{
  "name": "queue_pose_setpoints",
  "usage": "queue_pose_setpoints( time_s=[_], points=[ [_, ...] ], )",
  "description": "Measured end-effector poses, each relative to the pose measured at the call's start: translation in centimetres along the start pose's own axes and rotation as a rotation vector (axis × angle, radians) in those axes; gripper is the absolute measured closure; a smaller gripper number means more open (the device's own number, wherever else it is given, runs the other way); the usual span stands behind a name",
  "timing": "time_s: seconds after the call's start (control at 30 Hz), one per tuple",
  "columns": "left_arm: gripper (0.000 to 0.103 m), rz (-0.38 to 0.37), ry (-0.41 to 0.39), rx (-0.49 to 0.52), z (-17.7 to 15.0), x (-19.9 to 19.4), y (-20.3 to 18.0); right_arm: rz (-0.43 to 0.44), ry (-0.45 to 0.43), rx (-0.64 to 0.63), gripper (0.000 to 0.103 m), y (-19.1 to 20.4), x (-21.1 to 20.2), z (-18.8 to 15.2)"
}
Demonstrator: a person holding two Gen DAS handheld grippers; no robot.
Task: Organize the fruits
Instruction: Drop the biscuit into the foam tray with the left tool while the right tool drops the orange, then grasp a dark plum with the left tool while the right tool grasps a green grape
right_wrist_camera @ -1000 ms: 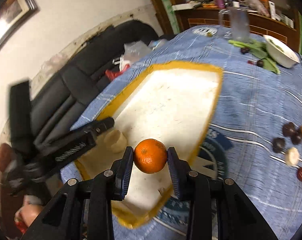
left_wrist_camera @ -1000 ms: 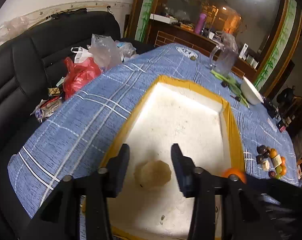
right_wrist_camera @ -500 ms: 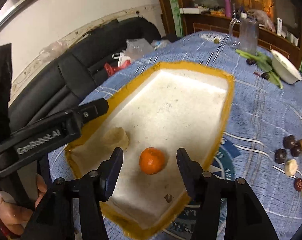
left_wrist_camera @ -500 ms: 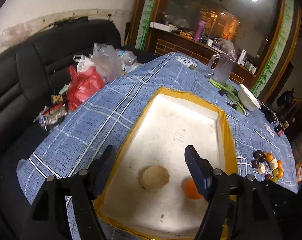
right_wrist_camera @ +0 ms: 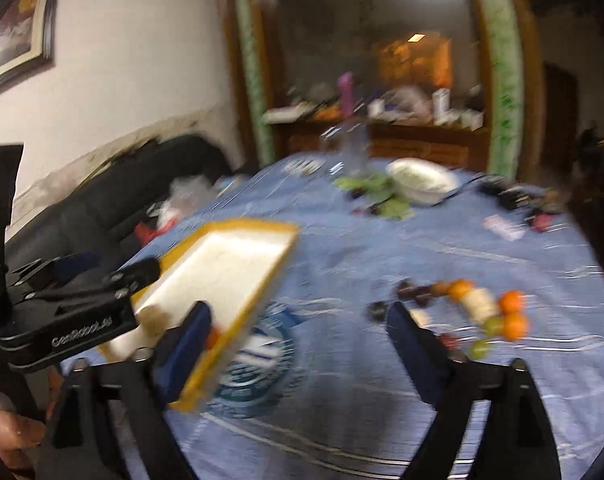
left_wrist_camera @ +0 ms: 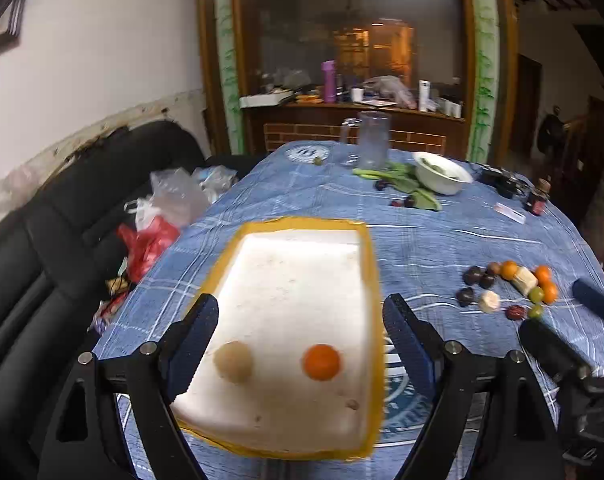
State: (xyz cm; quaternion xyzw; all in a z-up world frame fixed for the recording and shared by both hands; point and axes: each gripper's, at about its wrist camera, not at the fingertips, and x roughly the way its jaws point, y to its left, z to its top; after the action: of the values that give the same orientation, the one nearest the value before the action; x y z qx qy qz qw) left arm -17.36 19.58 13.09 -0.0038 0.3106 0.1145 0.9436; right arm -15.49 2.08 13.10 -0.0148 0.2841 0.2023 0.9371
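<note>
The only lettering that reads clearly is "GenRobot.AI", printed in pale letters along the black arm of the left gripper in the right wrist view. The round blue-and-white emblem printed on the tablecloth carries marks too blurred to read.

The desk wears a blue checked cloth with a round emblem near its front. On the cloth lies a white tray with a yellow rim, toward the left side. To the right, well apart from the tray, a cluster of small fruits lies straight on the cloth: dark ones, oranges, green ones and pale pieces. At the far end stand a clear jug and a white bowl, with green leaves between and before them. Small dark items lie at the far right edge.
</note>
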Motion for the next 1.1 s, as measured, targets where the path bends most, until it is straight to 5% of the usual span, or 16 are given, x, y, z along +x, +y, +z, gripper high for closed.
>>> queue_pose_setpoints(
  time_s=[0.23,0.67,0.83,0.9,1.03,1.1],
  points=[
    [0.018,-0.033,-0.004,0.082,0.0,-1.0,-3.9,-0.144,-0.017,0.061,0.000,-5.9,-1.7,-0.8],
    [0.017,-0.079,0.113,0.126,-0.8,3.1,-7.8,-0.195,0.089,0.198,0.001,-15.4,-1.6,-3.6],
    [0.018,-0.157,0.184,0.101,-1.3,5.6,-9.2,-0.205,0.150,0.253,0.001,-18.9,-0.2,-4.3],
    [0.018,-0.213,0.215,0.114,-1.6,6.6,-10.7,-0.186,0.180,0.292,0.003,-20.2,0.8,-4.4],
    [0.018,-0.337,0.244,0.133,-1.9,7.8,-13.0,-0.107,0.246,0.345,0.027,-21.4,3.2,-4.6],
    [0.018,-0.360,0.251,0.133,-1.6,8.6,-13.7,-0.063,0.275,0.350,0.027,-21.0,4.4,-4.7]
  ],
)
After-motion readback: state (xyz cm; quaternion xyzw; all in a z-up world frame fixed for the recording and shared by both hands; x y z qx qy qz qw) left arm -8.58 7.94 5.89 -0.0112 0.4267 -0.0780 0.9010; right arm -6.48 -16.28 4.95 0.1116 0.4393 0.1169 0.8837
